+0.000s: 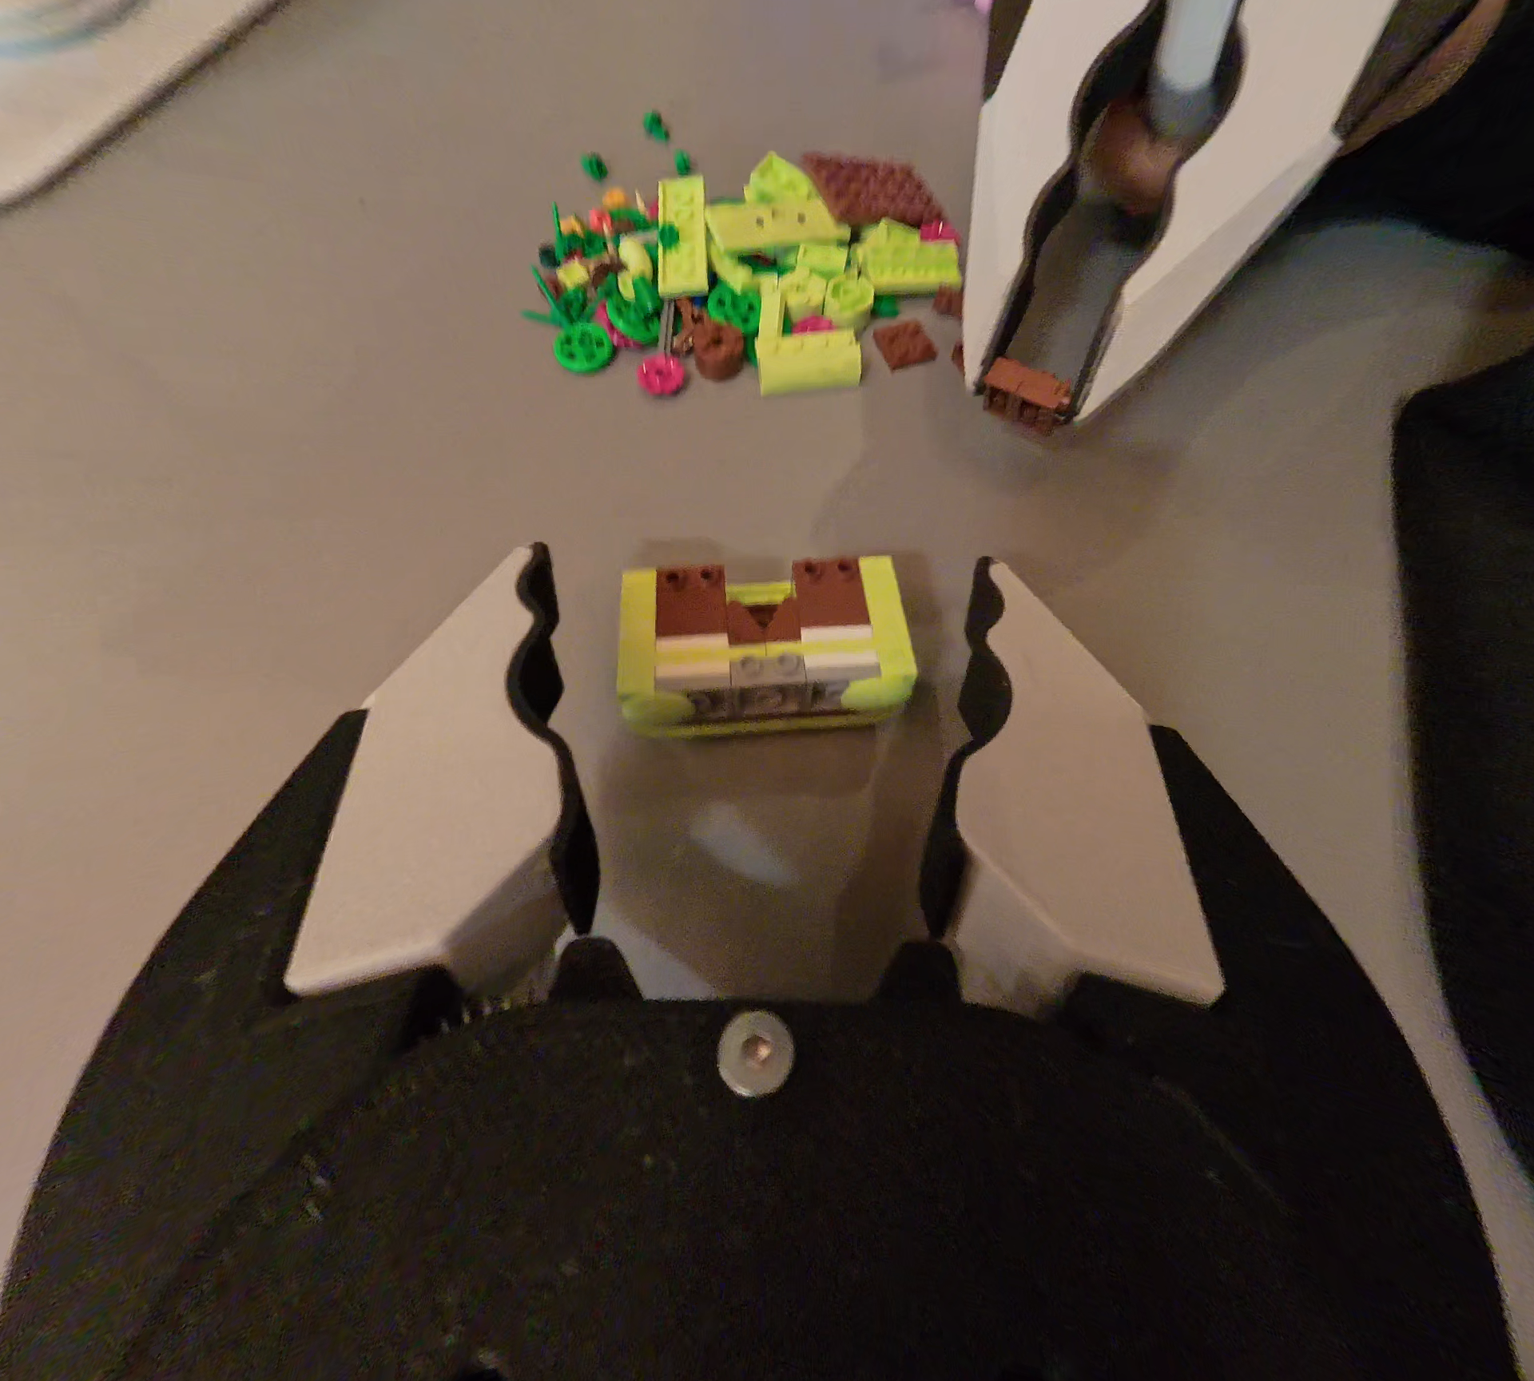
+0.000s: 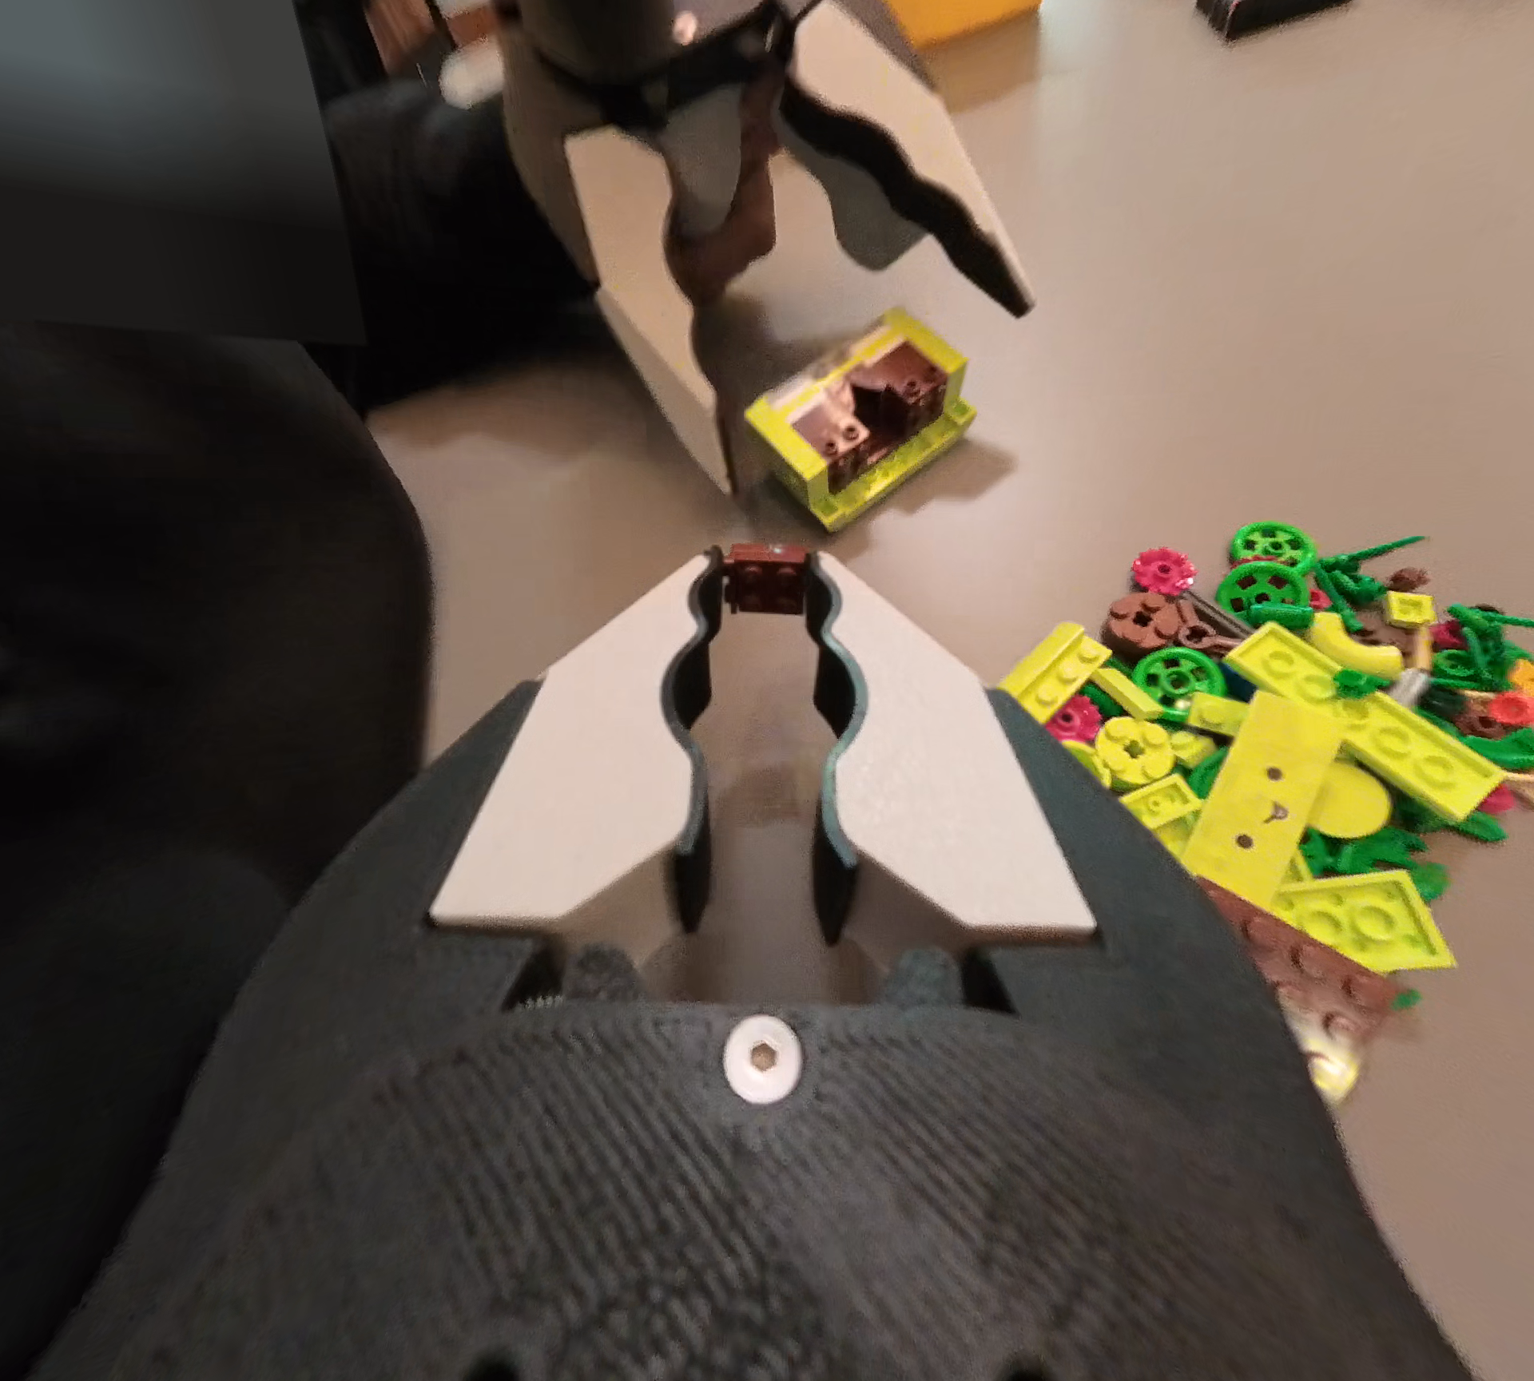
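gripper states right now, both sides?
Left gripper: open, empty, fingers either side of the small brick build.
Right gripper: closed on a brown brick.

Both cams ride the grippers, tilted down, close over the grey table (image 1: 249, 511). They face roughly opposite ways, and both catch the small build (image 1: 768, 644) (image 2: 859, 420) and brick pile (image 1: 747, 271) (image 2: 1295, 744).

Brown brick (image 2: 764, 579), lime/brown block (image 1: 765, 648), grey tbl (image 1: 332, 511).
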Tool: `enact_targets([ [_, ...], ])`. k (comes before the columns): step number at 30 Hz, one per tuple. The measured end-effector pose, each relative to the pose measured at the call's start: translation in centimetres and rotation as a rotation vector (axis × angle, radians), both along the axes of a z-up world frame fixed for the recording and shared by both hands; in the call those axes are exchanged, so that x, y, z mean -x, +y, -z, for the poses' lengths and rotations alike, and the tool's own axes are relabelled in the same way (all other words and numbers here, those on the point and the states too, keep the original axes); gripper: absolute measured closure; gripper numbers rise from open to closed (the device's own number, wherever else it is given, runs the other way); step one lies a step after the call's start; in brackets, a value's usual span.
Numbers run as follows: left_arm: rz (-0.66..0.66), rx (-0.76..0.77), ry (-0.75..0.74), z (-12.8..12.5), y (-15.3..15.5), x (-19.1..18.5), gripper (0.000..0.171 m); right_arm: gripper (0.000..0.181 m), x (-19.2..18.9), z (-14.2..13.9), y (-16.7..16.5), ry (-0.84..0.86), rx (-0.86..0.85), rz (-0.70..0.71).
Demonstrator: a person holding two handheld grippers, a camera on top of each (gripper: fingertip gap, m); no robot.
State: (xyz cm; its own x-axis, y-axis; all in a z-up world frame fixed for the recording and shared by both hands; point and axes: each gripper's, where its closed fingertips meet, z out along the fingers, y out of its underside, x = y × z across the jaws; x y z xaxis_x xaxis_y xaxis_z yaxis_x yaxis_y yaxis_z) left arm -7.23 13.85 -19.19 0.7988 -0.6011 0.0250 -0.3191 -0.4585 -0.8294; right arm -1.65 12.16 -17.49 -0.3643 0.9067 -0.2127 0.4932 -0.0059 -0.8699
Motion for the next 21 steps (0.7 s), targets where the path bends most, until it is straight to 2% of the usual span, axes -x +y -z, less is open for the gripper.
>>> enact_targets([
  [1, 0.002, -0.043, -0.015, -0.8, 0.1, -0.2, 0.07, 0.163, 0.1, -0.8, 0.2, 0.025, 0.067, 0.013],
  [3, 0.005, -0.176, -0.037, -3.1, 0.4, -0.6, 0.07, 0.163, 0.0, -2.7, 0.5, 0.082, 0.265, 0.022],
  [5, 0.038, -0.325, -0.081, -5.7, -0.1, -1.8, 0.084, 0.164, -0.3, -5.2, 1.0, 0.152, 0.548, 0.002],
  [7, 0.095, -0.448, -0.125, -7.6, -1.0, -3.5, 0.11, 0.164, -0.8, -7.1, 1.7, 0.187, 0.827, -0.036],
  [8, 0.115, -0.487, -0.136, -8.1, -1.3, -4.3, 0.117, 0.164, -0.9, -7.5, 1.8, 0.183, 0.919, -0.055],
  [13, 0.183, -0.502, -0.144, -8.1, -2.1, -7.4, 0.129, 0.164, -0.7, -7.4, -0.4, 0.101, 1.045, -0.152],
  [19, 0.234, -0.499, -0.119, -7.6, -2.8, -8.0, 0.157, 0.164, -0.7, -6.8, -1.9, -0.012, 1.191, -0.213],
  [21, 0.237, -0.492, -0.117, -7.5, -2.7, -8.0, 0.159, 0.163, -0.7, -6.7, -1.8, -0.024, 1.231, -0.217],
])
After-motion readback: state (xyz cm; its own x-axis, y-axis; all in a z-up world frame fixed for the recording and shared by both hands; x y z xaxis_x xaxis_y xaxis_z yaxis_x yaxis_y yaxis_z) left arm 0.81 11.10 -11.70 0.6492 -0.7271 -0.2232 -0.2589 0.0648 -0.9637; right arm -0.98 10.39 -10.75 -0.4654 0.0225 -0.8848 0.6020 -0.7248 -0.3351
